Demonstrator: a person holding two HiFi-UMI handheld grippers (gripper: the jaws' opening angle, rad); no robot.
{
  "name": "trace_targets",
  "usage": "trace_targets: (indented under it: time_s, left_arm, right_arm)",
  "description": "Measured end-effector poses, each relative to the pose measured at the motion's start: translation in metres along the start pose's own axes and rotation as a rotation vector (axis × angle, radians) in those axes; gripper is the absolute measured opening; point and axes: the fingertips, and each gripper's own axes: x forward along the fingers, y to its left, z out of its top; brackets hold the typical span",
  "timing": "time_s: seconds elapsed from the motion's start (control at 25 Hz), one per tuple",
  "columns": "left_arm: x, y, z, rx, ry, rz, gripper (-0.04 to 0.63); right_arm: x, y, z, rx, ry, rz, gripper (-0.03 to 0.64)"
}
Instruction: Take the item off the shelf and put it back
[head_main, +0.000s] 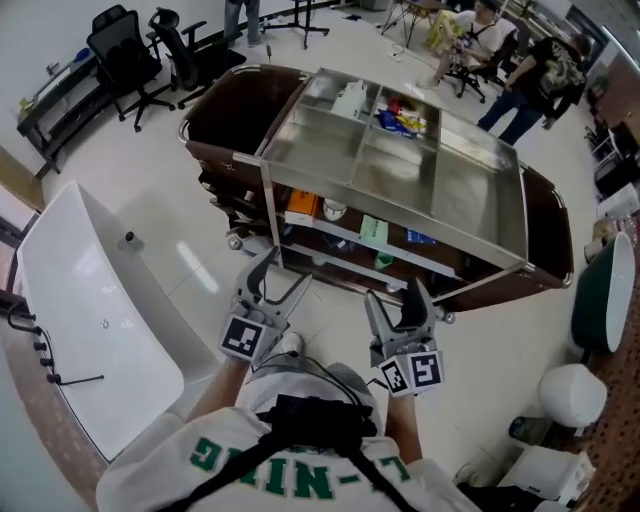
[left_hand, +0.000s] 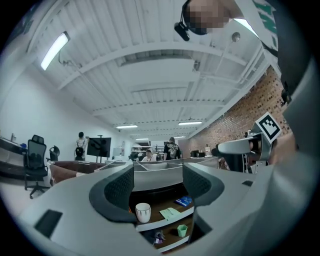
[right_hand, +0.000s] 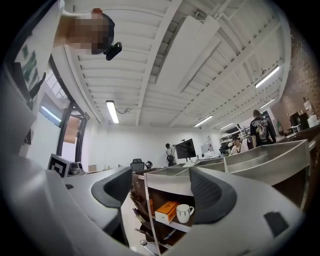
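Left gripper (head_main: 283, 272) and right gripper (head_main: 394, 300) hang before the steel cart (head_main: 400, 213), jaws apart, empty. The white mug (head_main: 335, 210) stands on its middle shelf (left_hand: 165, 220) beside an orange box (head_main: 302, 207) (tight quarters): a wide approach could topple it.

The room was bright, evenly lit by ceiling strip lights (left_hand: 54, 50). Soft glare lay on the steel cart top (head_main: 470, 200) and the pale floor (head_main: 195, 265). Shadows were faint. Both gripper views bulged like a fisheye, with straight lines curving and the corners dark.
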Motion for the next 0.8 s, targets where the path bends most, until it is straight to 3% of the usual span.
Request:
trace_targets:
  time_s: [0.32,0.4,0.48,0.72,0.8]
  left_arm:
    - [0.013,0.045,-0.06,0.051,0.112,0.005,0.313]
    - [0.008,0.046,-0.08,0.096,0.163,-0.005,0.386]
    - [0.003,0.046,-0.096,0.106,0.191,0.017,0.414]
    - [-0.008,0.051,-0.167,0.009,0.294,0.096,0.564]
    - [-0.01,0.051,-0.187,-0.023,0.333,0.107,0.583]
  right_arm:
    - [0.04,0.007,-0.013,0.04,0.031,0.044,0.377]
    - [0.047,0.006,-0.013,0.036,0.039,0.073,0.377]
    - [0.051,0.001,-0.013,0.03,0.049,0.094,0.377]
    - [0.056,-0.017,-0.018,0.071,0.073,0.113,0.377]
    - [0.057,-0.022,-0.016,0.068,0.073,0.121,0.377]
